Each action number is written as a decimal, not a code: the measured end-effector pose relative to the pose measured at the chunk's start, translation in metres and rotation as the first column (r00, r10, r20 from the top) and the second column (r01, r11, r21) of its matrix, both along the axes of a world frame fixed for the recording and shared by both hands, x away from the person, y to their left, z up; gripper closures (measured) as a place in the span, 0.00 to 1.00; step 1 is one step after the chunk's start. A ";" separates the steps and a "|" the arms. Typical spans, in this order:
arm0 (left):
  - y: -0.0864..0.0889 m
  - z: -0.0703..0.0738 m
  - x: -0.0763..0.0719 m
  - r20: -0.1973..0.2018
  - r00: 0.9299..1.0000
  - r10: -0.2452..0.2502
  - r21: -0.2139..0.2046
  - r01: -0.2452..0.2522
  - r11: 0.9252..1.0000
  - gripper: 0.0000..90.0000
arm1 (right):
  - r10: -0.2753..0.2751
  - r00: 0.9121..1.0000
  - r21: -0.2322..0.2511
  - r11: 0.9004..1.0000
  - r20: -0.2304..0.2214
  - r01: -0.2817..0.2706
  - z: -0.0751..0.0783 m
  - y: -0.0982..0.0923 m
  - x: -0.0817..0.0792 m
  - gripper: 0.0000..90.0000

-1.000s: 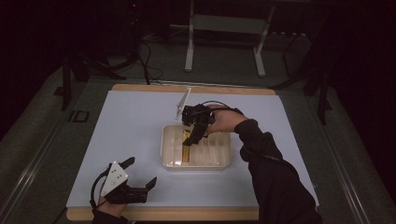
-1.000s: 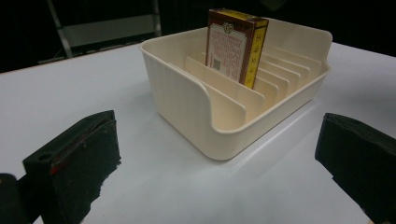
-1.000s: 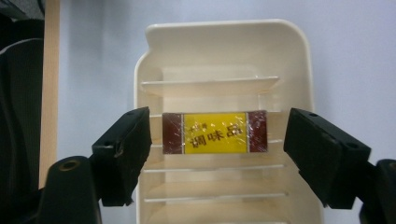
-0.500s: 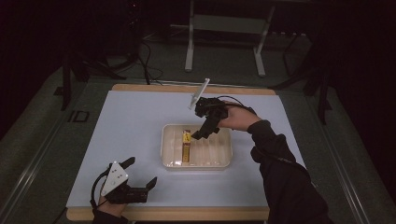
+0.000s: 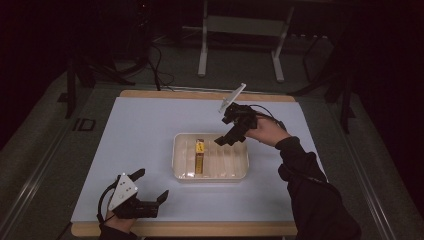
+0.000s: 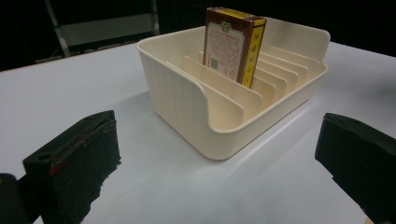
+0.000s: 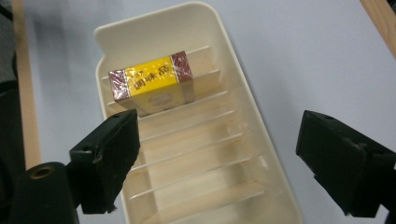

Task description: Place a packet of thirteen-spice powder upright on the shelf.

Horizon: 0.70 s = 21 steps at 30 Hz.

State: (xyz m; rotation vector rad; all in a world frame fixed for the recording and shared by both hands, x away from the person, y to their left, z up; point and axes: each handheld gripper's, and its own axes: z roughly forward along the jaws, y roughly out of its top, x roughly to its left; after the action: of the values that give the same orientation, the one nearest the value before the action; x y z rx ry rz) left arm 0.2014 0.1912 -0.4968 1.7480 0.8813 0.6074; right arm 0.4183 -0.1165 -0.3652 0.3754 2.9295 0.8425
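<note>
High view overhead, far; gripper views close, low and steep; all share slotted tray (image 5: pixel 235 172)

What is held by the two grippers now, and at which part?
Nothing is held. The right gripper and left gripper are open; the yellow and brown box stands free in the cream slotted tray.

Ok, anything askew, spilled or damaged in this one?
Nothing stands out. The box stands upright on edge in a slot of the cream rack, which sits flat on the white table.
</note>
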 end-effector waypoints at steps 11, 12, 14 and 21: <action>0.000 0.000 0.000 0.000 1.000 -0.002 -0.001 0.002 1.000 0.00 | -0.081 0.997 0.042 0.996 -0.019 0.082 -0.007 -0.024 -0.002 0.12; 0.000 0.000 0.000 0.000 1.000 -0.001 0.000 0.001 1.000 0.00 | -0.091 0.996 0.045 0.995 -0.017 0.092 -0.009 -0.026 -0.002 0.12; 0.000 0.000 0.000 -0.001 1.000 -0.001 0.000 0.001 1.000 0.00 | -0.107 0.994 0.052 0.993 0.000 0.107 -0.011 -0.029 -0.005 0.12; 0.000 0.000 0.000 -0.002 1.000 -0.002 0.001 0.002 1.000 0.00 | -0.192 0.980 0.116 0.976 0.053 0.185 -0.025 -0.041 -0.015 0.12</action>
State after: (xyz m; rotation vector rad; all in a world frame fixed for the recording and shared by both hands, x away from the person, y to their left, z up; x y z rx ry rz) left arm 0.2015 0.1910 -0.4970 1.7506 0.8807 0.6047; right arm 0.4030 -0.1575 -0.3899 0.6122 2.7417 0.9712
